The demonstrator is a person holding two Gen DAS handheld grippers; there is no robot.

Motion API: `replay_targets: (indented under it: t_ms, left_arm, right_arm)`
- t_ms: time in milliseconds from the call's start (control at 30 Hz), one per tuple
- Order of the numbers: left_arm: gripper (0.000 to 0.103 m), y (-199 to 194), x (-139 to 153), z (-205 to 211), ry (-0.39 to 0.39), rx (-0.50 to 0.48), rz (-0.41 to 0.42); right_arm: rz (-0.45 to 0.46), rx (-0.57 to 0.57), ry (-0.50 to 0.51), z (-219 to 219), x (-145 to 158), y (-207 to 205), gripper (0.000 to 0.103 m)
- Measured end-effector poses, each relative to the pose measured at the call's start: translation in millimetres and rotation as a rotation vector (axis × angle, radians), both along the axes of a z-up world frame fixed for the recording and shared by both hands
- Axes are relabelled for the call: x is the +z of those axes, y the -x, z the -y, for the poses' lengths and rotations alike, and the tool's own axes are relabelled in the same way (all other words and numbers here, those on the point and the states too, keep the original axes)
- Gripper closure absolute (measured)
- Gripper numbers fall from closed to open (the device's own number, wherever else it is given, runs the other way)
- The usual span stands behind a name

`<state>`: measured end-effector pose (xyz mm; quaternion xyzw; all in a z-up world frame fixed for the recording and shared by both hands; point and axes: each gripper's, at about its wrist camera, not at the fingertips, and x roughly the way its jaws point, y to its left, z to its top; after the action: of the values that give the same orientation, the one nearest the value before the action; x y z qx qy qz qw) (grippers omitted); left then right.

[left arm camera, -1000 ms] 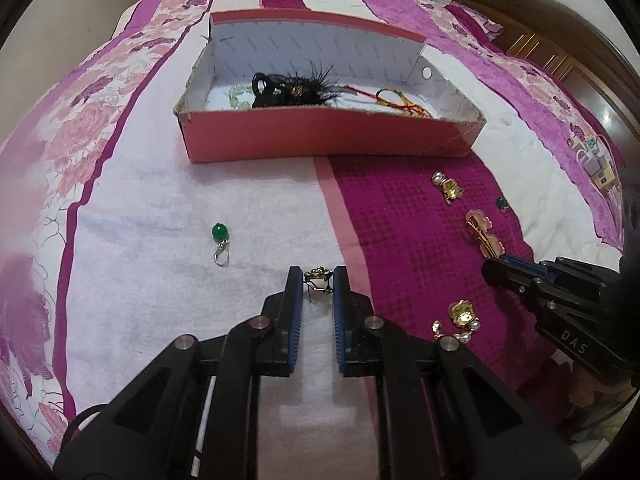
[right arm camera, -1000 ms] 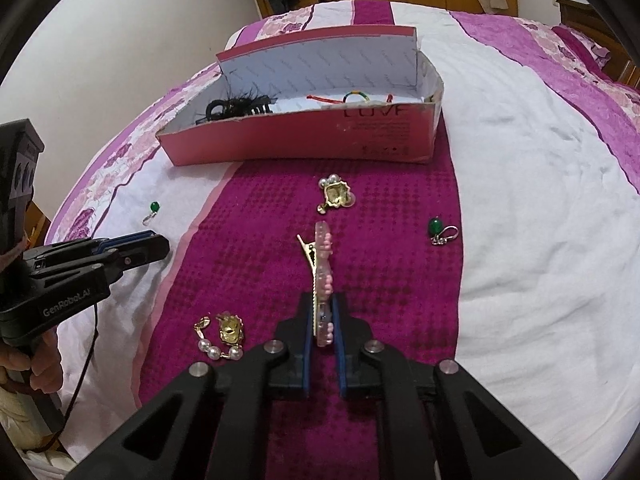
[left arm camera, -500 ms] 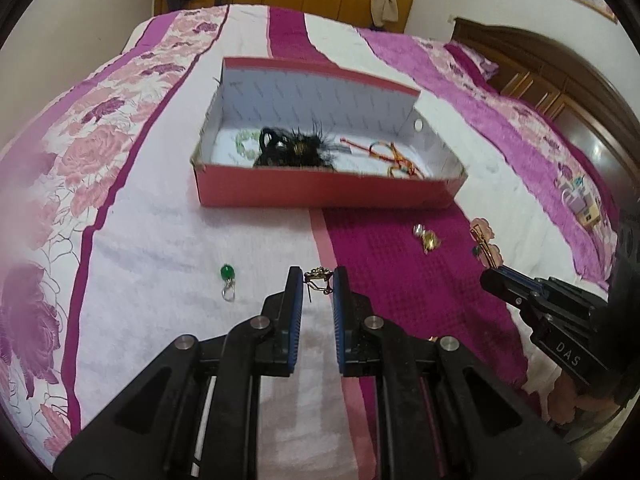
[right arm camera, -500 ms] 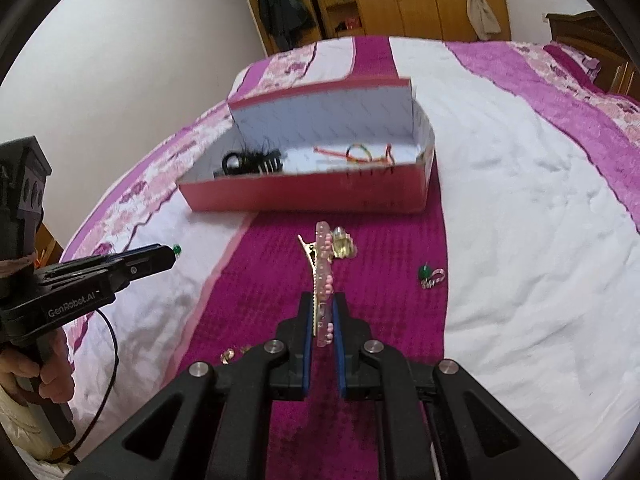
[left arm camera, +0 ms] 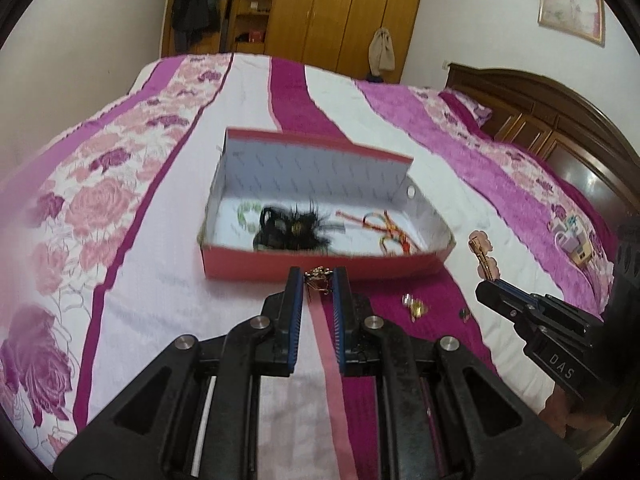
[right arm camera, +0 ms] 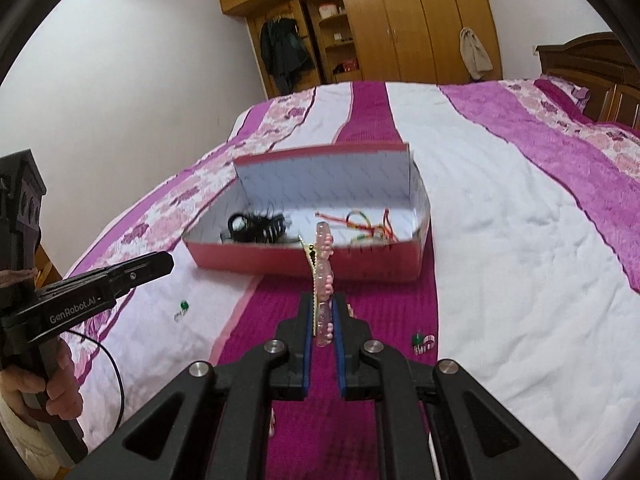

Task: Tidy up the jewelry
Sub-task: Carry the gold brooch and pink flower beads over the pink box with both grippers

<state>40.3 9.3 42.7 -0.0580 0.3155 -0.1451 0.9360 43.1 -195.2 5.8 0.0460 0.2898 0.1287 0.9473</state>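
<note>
Bed with quilt (left arm camera: 120, 208) in pink, magenta and white stripes, rose print on left. Dark wooden headboard (left arm camera: 560, 120) far right. Wooden wardrobe (right arm camera: 400, 20) along far wall, dark coat (right arm camera: 284, 52) in its open section, beige bag (left arm camera: 382, 50) hanging on door. Framed photo (left arm camera: 572, 0) high right.

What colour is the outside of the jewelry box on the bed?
Red outside, white inside; the box shows best in the right wrist view.

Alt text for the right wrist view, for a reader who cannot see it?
The right tool grips a pink hair clip upright, pointed at an open red box of jewelry on a pink striped bedspread. The left tool reaches in from the left.
</note>
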Motion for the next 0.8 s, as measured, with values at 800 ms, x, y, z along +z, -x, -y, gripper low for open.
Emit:
replay_targets:
  t_ms: [800]
  left_arm:
    - [0.097, -50.3, 11.0, -0.5, -0.020, 0.092, 0.201]
  right_arm:
    - [0.142, -0.074, 0.033, -10.6, 27.4, -55.5, 0.093]
